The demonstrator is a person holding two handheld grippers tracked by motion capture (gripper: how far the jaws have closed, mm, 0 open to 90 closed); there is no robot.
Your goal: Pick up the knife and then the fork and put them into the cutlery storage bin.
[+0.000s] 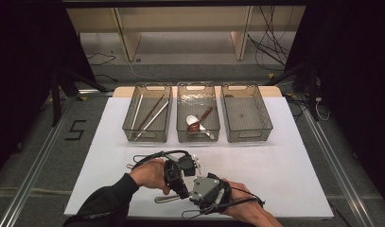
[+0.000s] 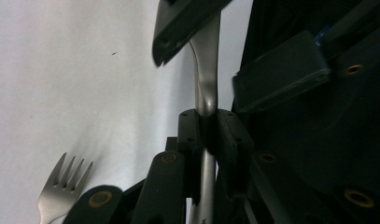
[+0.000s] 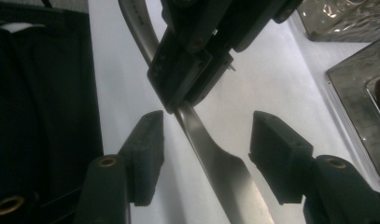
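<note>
Fingers of the left gripper [image 2: 207, 128] are pinched on the handle of a steel knife [image 3: 211, 158], and in the left gripper view the metal shaft runs straight up between the two black pads. Fingers of the right gripper [image 3: 206, 156] stand spread to either side of the knife's blade end, pads clear of the metal on both sides, so that gripper holds nothing yet. In the high view both grippers meet low over the near edge of the white table [image 1: 275, 156], left gripper [image 1: 177, 182] crossing just above the right gripper [image 1: 199, 189], with the knife [image 1: 165, 199] poking out level toward the person.

Sorting looks partly done. Three clear bins sit in a row at the far side: the left bin [image 1: 147, 87] holds several chopsticks [image 1: 150, 114], the middle bin [image 1: 197, 87] holds spoons [image 1: 196, 124], and the right bin [image 1: 245, 89] looks bare. A fork [image 2: 61, 186] lies on the table beside the left gripper, untouched.

As I judge it, the knife is mid-handover: the right gripper has to close on the blade end, the left has to let go, and the knife then has to travel to a bin, probably the right one. After that the fork is left to pick up and place.
</note>
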